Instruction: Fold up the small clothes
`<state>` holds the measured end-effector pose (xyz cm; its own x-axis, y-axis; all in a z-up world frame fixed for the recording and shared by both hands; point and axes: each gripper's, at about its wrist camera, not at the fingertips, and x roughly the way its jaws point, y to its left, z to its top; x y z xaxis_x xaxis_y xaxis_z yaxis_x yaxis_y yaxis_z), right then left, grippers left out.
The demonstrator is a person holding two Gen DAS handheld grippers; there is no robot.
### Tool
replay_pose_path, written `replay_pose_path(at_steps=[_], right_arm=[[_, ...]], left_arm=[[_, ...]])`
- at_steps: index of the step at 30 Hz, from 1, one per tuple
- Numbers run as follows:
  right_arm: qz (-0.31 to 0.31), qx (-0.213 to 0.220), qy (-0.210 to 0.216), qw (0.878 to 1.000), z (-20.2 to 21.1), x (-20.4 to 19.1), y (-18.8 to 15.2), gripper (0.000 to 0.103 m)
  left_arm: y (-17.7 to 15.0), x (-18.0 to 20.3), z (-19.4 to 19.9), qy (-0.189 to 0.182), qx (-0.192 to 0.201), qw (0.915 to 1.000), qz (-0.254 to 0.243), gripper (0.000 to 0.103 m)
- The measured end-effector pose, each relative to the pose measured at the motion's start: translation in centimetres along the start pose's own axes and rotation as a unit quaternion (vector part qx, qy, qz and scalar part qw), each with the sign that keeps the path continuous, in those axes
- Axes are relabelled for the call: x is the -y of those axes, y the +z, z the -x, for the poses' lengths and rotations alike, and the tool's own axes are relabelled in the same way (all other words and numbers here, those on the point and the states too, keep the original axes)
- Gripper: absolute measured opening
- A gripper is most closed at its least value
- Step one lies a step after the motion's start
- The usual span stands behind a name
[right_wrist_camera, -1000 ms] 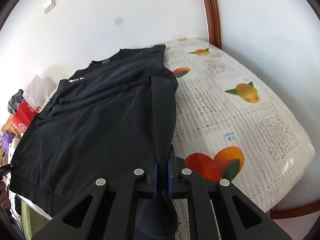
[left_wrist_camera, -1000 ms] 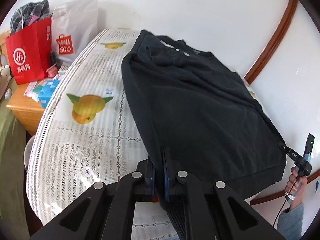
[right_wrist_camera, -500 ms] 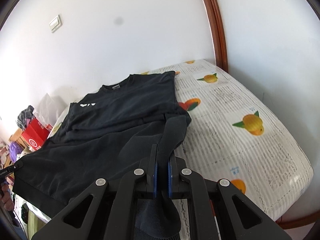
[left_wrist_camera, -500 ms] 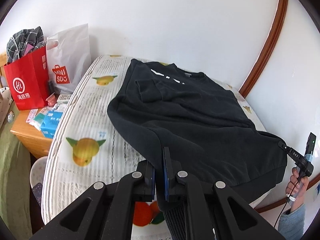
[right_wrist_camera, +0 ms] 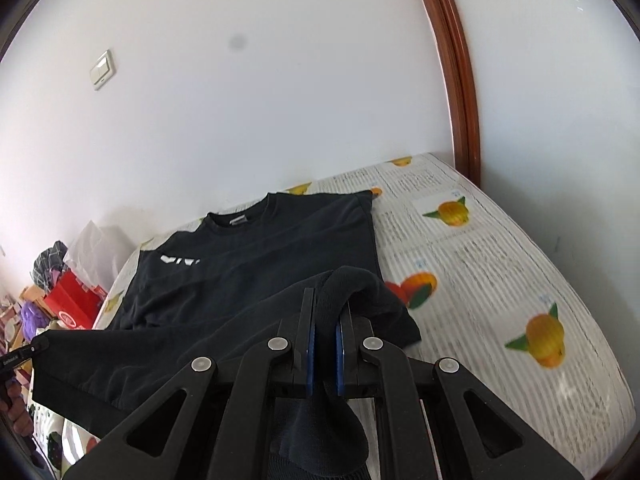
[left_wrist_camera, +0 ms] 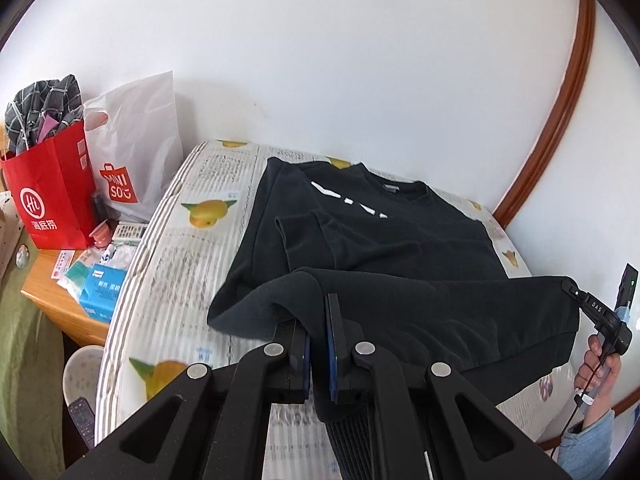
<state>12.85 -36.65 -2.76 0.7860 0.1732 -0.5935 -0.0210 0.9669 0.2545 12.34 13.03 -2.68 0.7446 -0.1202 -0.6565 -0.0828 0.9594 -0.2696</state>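
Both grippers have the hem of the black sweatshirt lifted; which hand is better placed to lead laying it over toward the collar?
Neither clearly; it looks like a two-hand move. The left gripper and right gripper each clamp a bottom corner of the black sweatshirt, the hem stretched between them. Each has unobstructed cloth ahead toward the collar.

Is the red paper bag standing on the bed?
No, the red paper bag stands on the wooden bedside table, beside the bed.

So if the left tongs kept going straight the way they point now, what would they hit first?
Probably the sweatshirt itself. The left tongs are shut on its hem and point down at the body lying flat on the bed, so the black fabric comes first, then the wall behind. Depth is hard to judge.
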Motion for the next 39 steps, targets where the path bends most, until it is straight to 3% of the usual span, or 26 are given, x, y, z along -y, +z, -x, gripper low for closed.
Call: replay_pose_path(at_steps=[11,26,35,39], right_arm=[[-0.013,-0.011,-0.008,1.000,-6.8,-0.3,4.1,0.007],[-0.008,-0.085,-0.055,0.995,-17.4,0.7,4.9,0.008],[-0.001,-0.122,-0.065,0.990,-20.1,1.3,4.1,0.008],[-0.008,-0.126,-0.047,0.991,-18.0,1.7,4.5,0.021]], left_arm=[[4.5,-0.8,-6.3,0.024,-0.010,0.9996,-0.012,0.007],[5.7,-2.7,-14.9,0.062,-0.073,0.9952,-0.020,0.007],[5.0,-3.2,-16.7,0.066,-0.094,0.9932,-0.014,0.010],[4.9,-3.2,-16.6,0.058,-0.099,0.9934,-0.004,0.011]])
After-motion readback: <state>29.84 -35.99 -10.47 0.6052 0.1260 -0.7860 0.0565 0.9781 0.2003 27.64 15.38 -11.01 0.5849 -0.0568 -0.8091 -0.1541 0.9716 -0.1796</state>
